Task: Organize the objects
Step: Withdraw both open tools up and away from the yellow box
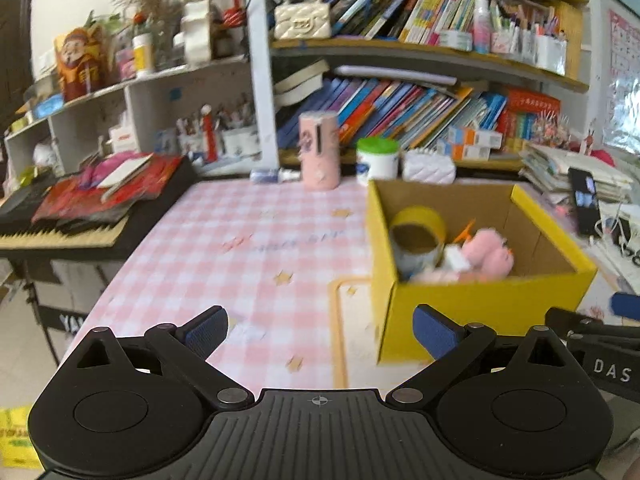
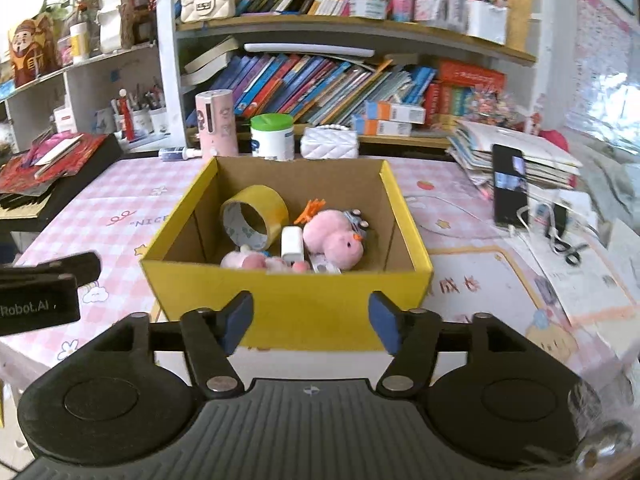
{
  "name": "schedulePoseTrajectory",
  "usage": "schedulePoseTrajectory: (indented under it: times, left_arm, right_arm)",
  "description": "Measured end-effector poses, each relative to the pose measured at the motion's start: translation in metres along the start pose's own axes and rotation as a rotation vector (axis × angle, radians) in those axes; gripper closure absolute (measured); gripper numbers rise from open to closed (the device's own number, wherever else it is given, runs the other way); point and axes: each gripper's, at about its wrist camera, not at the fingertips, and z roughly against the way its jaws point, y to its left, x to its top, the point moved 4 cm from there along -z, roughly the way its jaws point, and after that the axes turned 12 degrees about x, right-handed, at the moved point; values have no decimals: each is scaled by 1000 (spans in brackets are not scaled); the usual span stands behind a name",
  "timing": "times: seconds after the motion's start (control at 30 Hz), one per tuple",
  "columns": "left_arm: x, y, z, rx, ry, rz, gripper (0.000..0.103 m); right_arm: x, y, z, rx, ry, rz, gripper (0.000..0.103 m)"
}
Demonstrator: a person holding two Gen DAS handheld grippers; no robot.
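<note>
The yellow box (image 2: 286, 300) is sitting on the table (image 2: 120, 208) straight ahead of the right gripper (image 2: 311, 326), whose jaws are standing spread with nothing between them, the blue pads (image 2: 384, 326) hanging just short of the box's near wall. The left gripper (image 1: 320, 334) is hovering over bare checked cloth to the left of the box, jaws likewise spread and empty.

Inside the box a roll of yellow tape (image 2: 254, 216) is leaning toward the left wall, a pink plush toy (image 2: 334, 236) is lying to its right, a small white item (image 2: 292, 244) is standing between them, and orange clips (image 2: 312, 210) are poking up behind. More pink things are resting against the near wall, too hidden to name.

Judging from both empty grippers and the filled box, the sorting is looking nearly finished, or sitting between one drop and the next pick. The next move is calling for a fresh target: the pink cylinder (image 2: 216, 124), the green-lidded tub (image 2: 272, 136) and the white quilted purse (image 2: 330, 142) are standing beyond the box at the table's back edge, so either gripper would be needing to reach past the box without nudging it.
</note>
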Motion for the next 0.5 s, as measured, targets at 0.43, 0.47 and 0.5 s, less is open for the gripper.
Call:
schedulePoseTrajectory:
  times: [0.43,0.47,0.5]
  left_arm:
    - [-55,41,24,41,50,-51,3]
    - [-57,43,24,46,51,-50,3]
    - [-59,45,25,52,54,-49,3]
  right_arm:
    - [-56,59,32,-65,5,7,5]
    - [-58,62,33,-68,5,4,4]
    - [-59,64,34,-68,8,2,2]
